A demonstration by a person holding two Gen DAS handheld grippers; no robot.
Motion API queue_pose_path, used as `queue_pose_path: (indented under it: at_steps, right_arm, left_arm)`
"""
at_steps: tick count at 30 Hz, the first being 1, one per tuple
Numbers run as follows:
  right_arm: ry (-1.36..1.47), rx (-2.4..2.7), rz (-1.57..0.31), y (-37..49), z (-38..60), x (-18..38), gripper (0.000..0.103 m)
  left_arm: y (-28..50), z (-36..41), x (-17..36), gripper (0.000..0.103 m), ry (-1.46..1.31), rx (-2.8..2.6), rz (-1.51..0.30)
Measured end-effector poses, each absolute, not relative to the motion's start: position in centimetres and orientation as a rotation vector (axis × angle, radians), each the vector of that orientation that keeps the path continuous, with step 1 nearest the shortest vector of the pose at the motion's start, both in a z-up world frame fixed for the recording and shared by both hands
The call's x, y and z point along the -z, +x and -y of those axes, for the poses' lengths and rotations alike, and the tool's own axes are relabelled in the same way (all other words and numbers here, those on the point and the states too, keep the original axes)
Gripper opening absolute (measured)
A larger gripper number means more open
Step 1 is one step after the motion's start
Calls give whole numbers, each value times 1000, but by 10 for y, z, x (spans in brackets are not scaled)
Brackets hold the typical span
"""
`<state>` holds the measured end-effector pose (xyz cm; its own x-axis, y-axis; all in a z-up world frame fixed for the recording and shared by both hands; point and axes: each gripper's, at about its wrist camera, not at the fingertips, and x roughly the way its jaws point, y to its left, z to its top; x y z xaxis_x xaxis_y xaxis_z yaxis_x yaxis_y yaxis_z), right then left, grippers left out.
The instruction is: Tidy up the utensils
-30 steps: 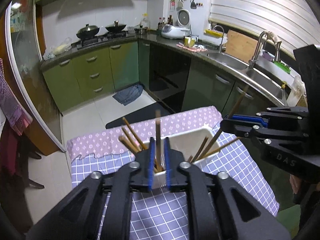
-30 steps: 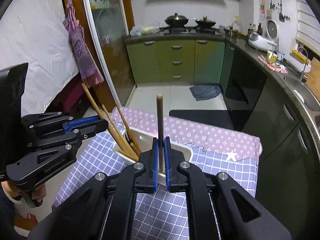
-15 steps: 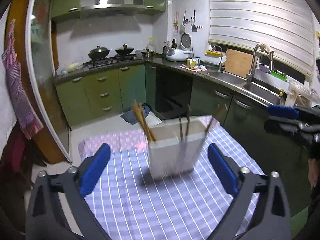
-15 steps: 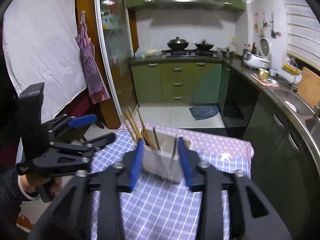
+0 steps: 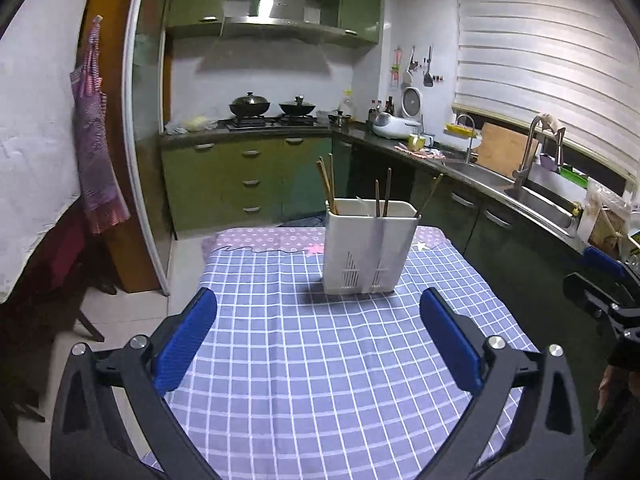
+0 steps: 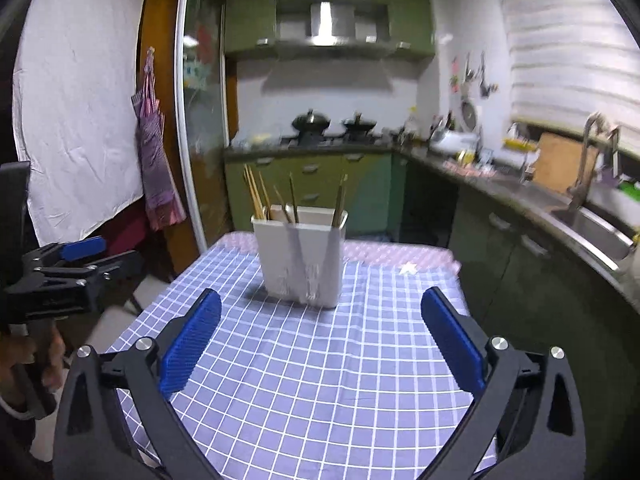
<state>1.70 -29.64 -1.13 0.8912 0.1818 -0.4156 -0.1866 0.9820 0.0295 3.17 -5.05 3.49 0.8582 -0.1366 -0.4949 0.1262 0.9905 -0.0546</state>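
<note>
A white slotted utensil holder [image 5: 370, 248] [image 6: 300, 264] stands upright on the blue checked tablecloth [image 5: 320, 380] [image 6: 320, 392], towards its far end. Several brown chopsticks [image 5: 326, 184] [image 6: 254, 192] stick up out of it. My left gripper [image 5: 318, 300] is open on the near side of the holder, nothing between its blue pads [image 5: 186, 340]. The right gripper [image 6: 320, 316] is also drawn back from the holder, its jaws opening wide and empty. Each gripper shows at the edge of the other's view: the right gripper [image 5: 600, 280] and the left gripper [image 6: 104, 256].
Green cabinets and a dark counter with a steel sink [image 5: 536, 200] run along the right. A stove with two woks [image 5: 250, 104] is at the back. A striped apron [image 5: 96, 152] hangs on the left wall. The table's left edge drops to a tiled floor [image 5: 132, 312].
Both grippers let go of the chopsticks they held over the holder, opened wide and pulled back towards me. The holder now looks smaller and farther away.
</note>
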Motion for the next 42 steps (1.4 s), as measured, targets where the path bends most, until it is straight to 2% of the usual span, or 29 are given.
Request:
queue_pose_path:
  at_steps: [10, 42]
  right_arm:
    - [-17, -154, -426, -38, 293, -4, 99]
    - [-8, -158, -457, -20, 286, 5, 99]
  left_arm:
    - [-21, 36, -45, 97, -29, 109, -477]
    - [-10, 34, -28, 97, -61, 115, -576]
